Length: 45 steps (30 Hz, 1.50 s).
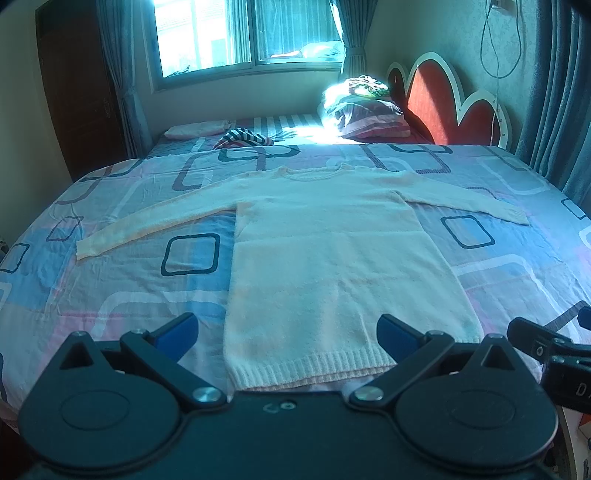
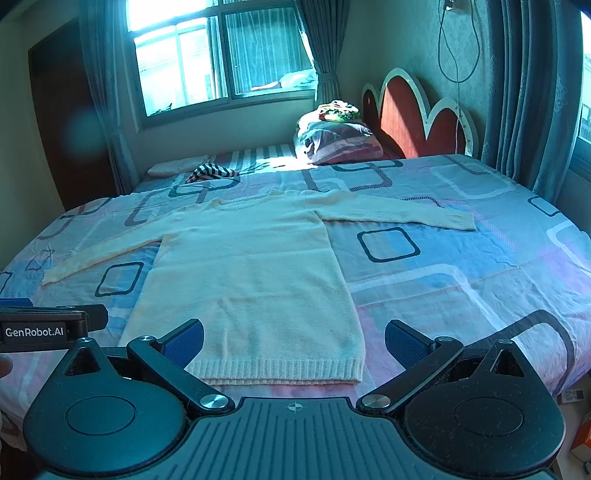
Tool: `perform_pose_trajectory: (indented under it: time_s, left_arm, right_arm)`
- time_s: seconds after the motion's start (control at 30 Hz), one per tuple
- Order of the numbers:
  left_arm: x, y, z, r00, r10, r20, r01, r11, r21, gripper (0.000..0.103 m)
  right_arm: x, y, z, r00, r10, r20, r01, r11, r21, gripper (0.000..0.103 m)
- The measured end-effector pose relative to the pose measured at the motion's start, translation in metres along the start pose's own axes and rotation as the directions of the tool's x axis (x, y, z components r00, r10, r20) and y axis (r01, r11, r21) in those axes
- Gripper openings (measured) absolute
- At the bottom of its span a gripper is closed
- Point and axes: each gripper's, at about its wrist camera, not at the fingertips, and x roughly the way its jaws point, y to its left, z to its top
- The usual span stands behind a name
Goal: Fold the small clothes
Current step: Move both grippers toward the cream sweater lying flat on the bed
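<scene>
Hovering my left claw (image 1: 287,334) and right claw (image 2: 294,341), both spread wide, over flat cream knit long-sleeved sweater (image 1: 325,258) on patterned bedsheet (image 1: 147,280).

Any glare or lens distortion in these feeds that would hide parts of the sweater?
Left wrist view: sunlight from the window blows out the pillow pile, but the sweater is evenly lit and sharp. Right wrist view: a soft flare spot sits on the dark wardrobe, off the sweater. Both views: fisheye bends the bed edges and there is a teal cast.
</scene>
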Motion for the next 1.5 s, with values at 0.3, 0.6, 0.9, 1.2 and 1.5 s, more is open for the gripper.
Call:
perform_pose_trajectory:
  time_s: [0.3,0.6,0.9,1.2,1.5]
  left_arm:
    - [0.005,0.001,0.004,1.000,0.002,0.003,-0.002,1.000,0.008,0.102]
    - [0.013,0.005,0.009,1.000,0.006,0.001,-0.006,1.000,0.007,0.102]
    - [0.035,0.006,0.022,1.000,0.016,-0.014,-0.016,1.000,0.000,0.102]
    - [0.065,0.003,0.038,0.999,0.033,-0.032,-0.033,0.999,0.002,0.102]
    - [0.109,-0.006,0.061,0.997,0.042,-0.066,-0.043,0.999,-0.008,0.102]
  right_arm:
    - [0.005,0.001,0.000,1.000,-0.003,-0.003,0.003,1.000,0.001,0.103]
    - [0.016,-0.001,0.005,1.000,-0.021,-0.011,0.021,1.000,0.000,0.103]
    - [0.036,-0.008,0.015,0.999,-0.039,-0.021,0.039,0.999,0.006,0.103]
    - [0.065,-0.017,0.032,0.998,-0.052,-0.034,0.052,0.999,0.010,0.103]
    - [0.109,-0.037,0.054,0.995,-0.083,-0.055,0.084,0.996,0.025,0.103]
